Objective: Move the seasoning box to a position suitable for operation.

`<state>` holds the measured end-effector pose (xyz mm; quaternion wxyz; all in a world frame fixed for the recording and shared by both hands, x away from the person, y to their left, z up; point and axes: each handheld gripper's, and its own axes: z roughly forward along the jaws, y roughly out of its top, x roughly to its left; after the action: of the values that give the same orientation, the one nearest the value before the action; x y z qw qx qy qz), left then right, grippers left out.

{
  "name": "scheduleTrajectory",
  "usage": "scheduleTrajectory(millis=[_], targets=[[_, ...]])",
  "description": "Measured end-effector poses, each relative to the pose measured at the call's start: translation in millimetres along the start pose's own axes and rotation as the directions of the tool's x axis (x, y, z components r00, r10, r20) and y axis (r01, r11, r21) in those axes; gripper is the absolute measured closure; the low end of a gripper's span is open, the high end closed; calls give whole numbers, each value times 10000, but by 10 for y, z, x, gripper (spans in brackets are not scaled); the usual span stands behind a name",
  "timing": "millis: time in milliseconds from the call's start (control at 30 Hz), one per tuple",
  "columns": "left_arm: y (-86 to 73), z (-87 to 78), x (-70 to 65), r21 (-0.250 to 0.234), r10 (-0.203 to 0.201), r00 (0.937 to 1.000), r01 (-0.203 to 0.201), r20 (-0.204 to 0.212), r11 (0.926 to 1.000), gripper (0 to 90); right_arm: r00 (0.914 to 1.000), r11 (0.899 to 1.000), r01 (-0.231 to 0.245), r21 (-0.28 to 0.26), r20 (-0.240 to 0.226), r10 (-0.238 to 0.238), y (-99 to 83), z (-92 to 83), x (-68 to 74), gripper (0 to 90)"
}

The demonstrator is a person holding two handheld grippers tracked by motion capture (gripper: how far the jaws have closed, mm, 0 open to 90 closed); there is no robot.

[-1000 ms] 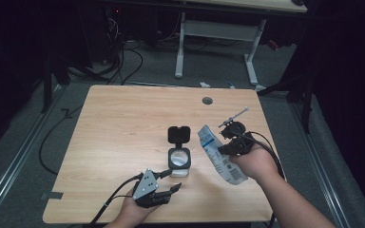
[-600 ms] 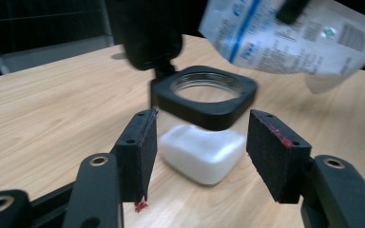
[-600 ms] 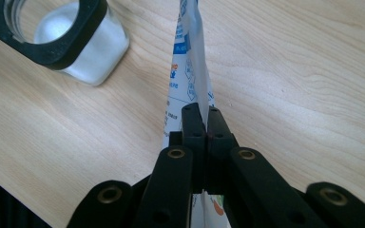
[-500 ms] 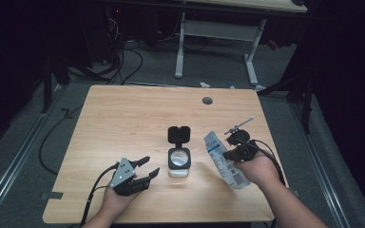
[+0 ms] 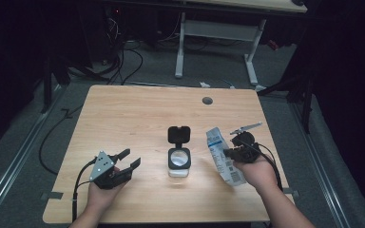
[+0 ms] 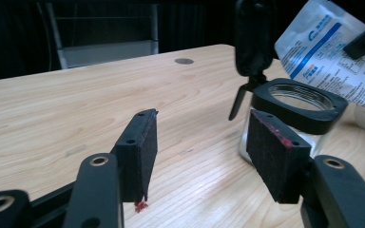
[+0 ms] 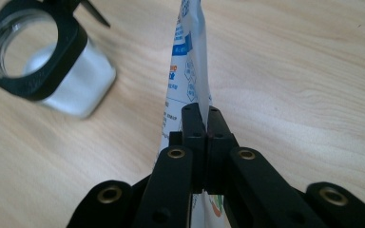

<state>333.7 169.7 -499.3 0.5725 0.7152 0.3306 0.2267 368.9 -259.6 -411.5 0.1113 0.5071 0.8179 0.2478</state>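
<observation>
White pouch (image 7: 190, 61) — clamped in right tool (image 7: 203, 114).

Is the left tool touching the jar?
Apart. The high view shows bare table between the left tool and the jar; its jaws stand open, nothing between them.

Light wooden table (image 5: 138, 114) with a round cable hole (image 5: 207, 100) toward its far edge. Standing on it, between the left gripper (image 5: 126, 164) and the right gripper (image 5: 229, 153), a clear glass jar (image 5: 179, 161) with its black flip lid (image 5: 179, 135) raised.
</observation>
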Motion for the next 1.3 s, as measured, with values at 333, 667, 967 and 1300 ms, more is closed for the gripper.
scheduleTrajectory(millis=[333, 667, 967, 1300], targets=[[-105, -119, 213, 297, 58, 9970, -35, -770, 9996, 445, 9983, 9758, -361, -2155, 360, 449, -194, 11, 21, 900], [-202, -156, 253, 926, 340, 9957, -259, -867, 9954, 442, 9947, 9066, -673, -4165, 431, 937, -353, 125, 41, 900], [-203, -207, 265, 744, 132, 9961, -67, -872, 9972, 442, 9920, 8448, -713, -5303, 506, 1155, -460, 243, 47, 900], [-227, -177, 200, 917, 420, 9962, -350, -763, 9952, 441, 9879, 7613, -1025, -6402, 243, 1535, -565, 365, -48, 900]])
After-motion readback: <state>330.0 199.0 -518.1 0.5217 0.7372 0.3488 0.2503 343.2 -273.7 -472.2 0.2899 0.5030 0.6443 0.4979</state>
